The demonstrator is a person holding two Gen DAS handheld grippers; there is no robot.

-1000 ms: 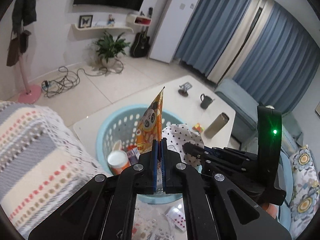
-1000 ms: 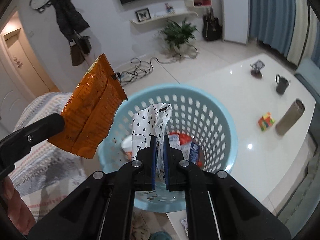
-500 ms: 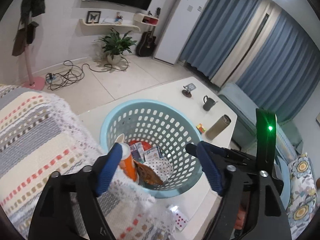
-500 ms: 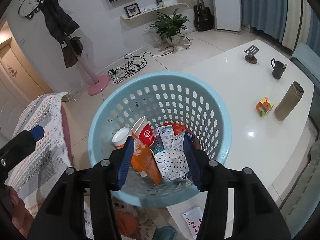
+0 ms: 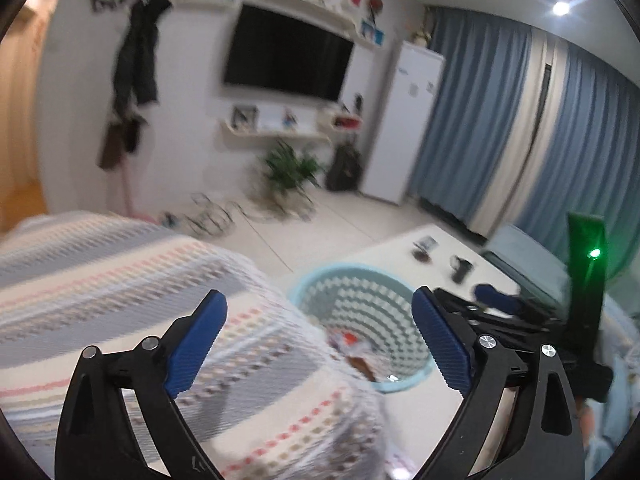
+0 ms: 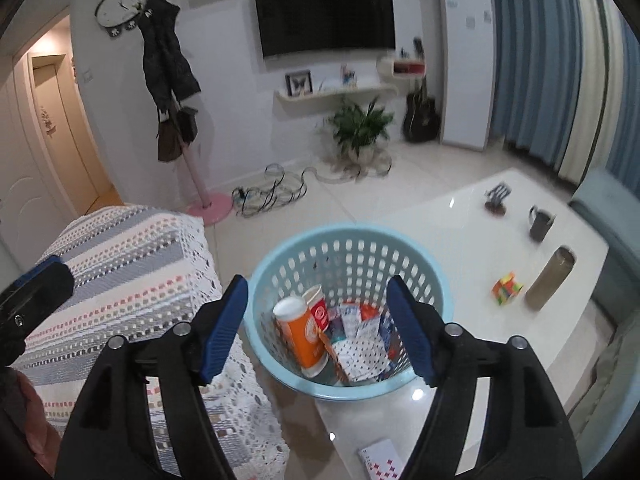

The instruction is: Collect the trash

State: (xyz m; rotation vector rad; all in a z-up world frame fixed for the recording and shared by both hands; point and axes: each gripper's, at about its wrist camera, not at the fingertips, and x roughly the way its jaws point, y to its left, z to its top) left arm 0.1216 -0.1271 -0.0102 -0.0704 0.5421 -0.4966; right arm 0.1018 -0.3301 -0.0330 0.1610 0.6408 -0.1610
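Two wrappers dropped since a second ago: orange snack packet gone from left gripper (image 5: 316,334), dotted white wrapper gone from right gripper (image 6: 318,326). Both sets of jaws just been opening, now spread wide, nothing between the pads in either view. Both views pulled back and tipped up from the basket (image 6: 436,280) compared with a second ago; more wall and TV (image 6: 324,10) in frame now.

Dotted wrapper (image 6: 360,354) lying in the basket bottom, beside orange cup (image 6: 300,334) and red-and-white cup (image 6: 318,308). Brown-orange edge at the front of the pile, probably the snack packet, not certain. Basket standing on the white table (image 6: 460,248), close to the corner nearest the striped blanket (image 6: 132,264).

Judgement: this deposit done; both grippers free for a next pickup. Cube (image 6: 507,287), bottle (image 6: 550,278) and mug (image 6: 540,224) on the table, well apart from the basket; trash or not, cannot tell. Patterned card or packet (image 6: 380,458) at the near table edge, a possible candidate.

Hidden or unclear:
- Left view motion-blurred; basket contents there only smears of red and brown.
- Blanket covering the basket's near left side in left view.
- Lower basket contents partly masked by the right gripper's own fingers.
- Card at bottom edge cut off by the frame and the right finger.
- Left gripper in right view only as a dark tip at far left; jaw state unreadable from there.
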